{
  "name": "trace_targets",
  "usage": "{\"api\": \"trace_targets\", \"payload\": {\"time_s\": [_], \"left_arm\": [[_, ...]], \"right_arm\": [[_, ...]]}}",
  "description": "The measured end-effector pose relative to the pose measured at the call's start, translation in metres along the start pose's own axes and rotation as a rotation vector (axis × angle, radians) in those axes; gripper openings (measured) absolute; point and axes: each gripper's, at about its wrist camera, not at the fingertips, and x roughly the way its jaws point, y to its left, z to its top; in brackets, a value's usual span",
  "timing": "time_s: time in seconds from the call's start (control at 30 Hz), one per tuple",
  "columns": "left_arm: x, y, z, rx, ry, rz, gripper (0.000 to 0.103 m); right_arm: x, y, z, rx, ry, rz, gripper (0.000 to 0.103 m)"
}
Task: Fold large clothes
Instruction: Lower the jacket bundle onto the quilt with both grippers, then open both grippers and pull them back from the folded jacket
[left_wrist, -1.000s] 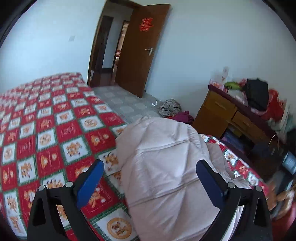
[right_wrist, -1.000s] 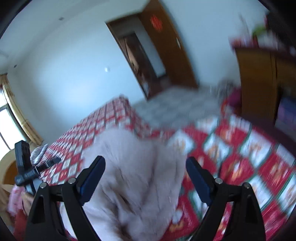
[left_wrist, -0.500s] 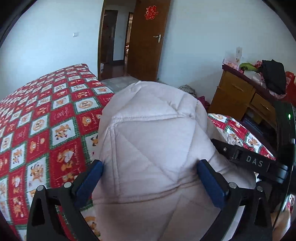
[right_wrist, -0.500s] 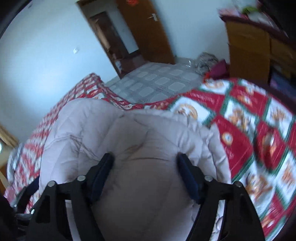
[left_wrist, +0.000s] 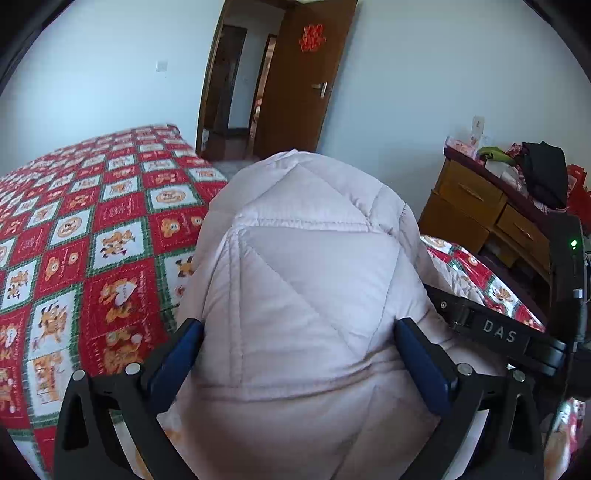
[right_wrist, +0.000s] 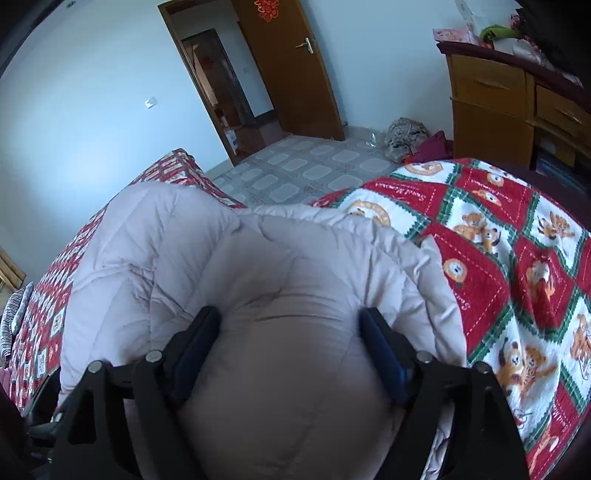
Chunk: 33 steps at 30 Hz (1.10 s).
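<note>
A puffy, pale pink quilted jacket (left_wrist: 303, 229) lies bunched on the bed's red, green and white bear-print quilt (left_wrist: 92, 229). My left gripper (left_wrist: 299, 343) sits low on it, jaws wide, and the fabric bulges up between the blue pads (left_wrist: 177, 354) and touches them. In the right wrist view the same jacket (right_wrist: 155, 251) swells between the pads of my right gripper (right_wrist: 290, 332), whose jaws are opening. That padding fills the gap without being pinched. A black bar marked DAS (left_wrist: 498, 334) crosses the jacket's right side in the left wrist view.
The quilt (right_wrist: 498, 236) spreads to the right of the jacket. A wooden dresser (right_wrist: 491, 99) piled with things stands at the right wall. Tiled floor (right_wrist: 303, 166) leads to an open brown door (left_wrist: 295, 81). A heap of cloth (right_wrist: 406, 133) lies on the floor near the dresser.
Both grippers have come down onto the jacket, which now fills the gap between each pair of pads. The right jaws narrowed, then widened slightly.
</note>
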Motion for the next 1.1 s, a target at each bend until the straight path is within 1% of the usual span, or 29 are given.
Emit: {"api": "trace_targets", "payload": {"time_s": [0.07,0.13,0.23,0.3,0.4,0.47,0.6,0.67,0.8,0.93,1.03,1.1], "left_arm": [[-0.016,0.003,0.003,-0.019,0.036,-0.001,0.102],[-0.036,0.006,0.002,-0.018,0.017,0.023,0.102],[-0.068,0.01,-0.002,-0.005,-0.036,0.079,0.102],[-0.084,0.011,-0.004,-0.008,-0.05,0.082,0.102],[-0.104,0.01,-0.008,-0.028,-0.064,0.07,0.102],[-0.117,0.008,-0.015,-0.042,-0.069,0.065,0.102],[-0.137,-0.004,-0.031,-0.043,-0.088,0.085,0.102],[-0.147,-0.012,-0.04,-0.04,-0.098,0.098,0.102],[-0.168,-0.024,-0.054,-0.029,-0.122,0.136,0.102],[-0.19,-0.037,-0.062,-0.01,-0.152,0.21,0.102],[-0.207,-0.044,-0.065,0.0,-0.196,0.242,0.102],[-0.219,-0.049,-0.065,0.001,-0.222,0.257,0.102]], "right_arm": [[-0.002,-0.007,0.003,0.022,0.019,0.044,0.086],[-0.011,-0.017,0.009,0.059,0.033,0.088,0.086],[-0.045,-0.028,0.015,0.1,-0.016,0.115,0.087],[-0.072,-0.031,0.017,0.101,-0.054,0.126,0.087],[-0.102,-0.029,0.012,0.093,-0.078,0.134,0.087],[-0.12,-0.025,0.005,0.08,-0.085,0.127,0.087],[-0.148,-0.012,-0.014,0.04,-0.104,0.116,0.087],[-0.159,-0.004,-0.026,0.004,-0.125,0.108,0.094],[-0.19,0.016,-0.049,-0.082,-0.202,0.068,0.096],[-0.219,0.029,-0.065,-0.148,-0.285,0.036,0.099],[-0.244,0.037,-0.073,-0.184,-0.364,0.002,0.103],[-0.257,0.04,-0.076,-0.206,-0.403,0.003,0.103]]}}
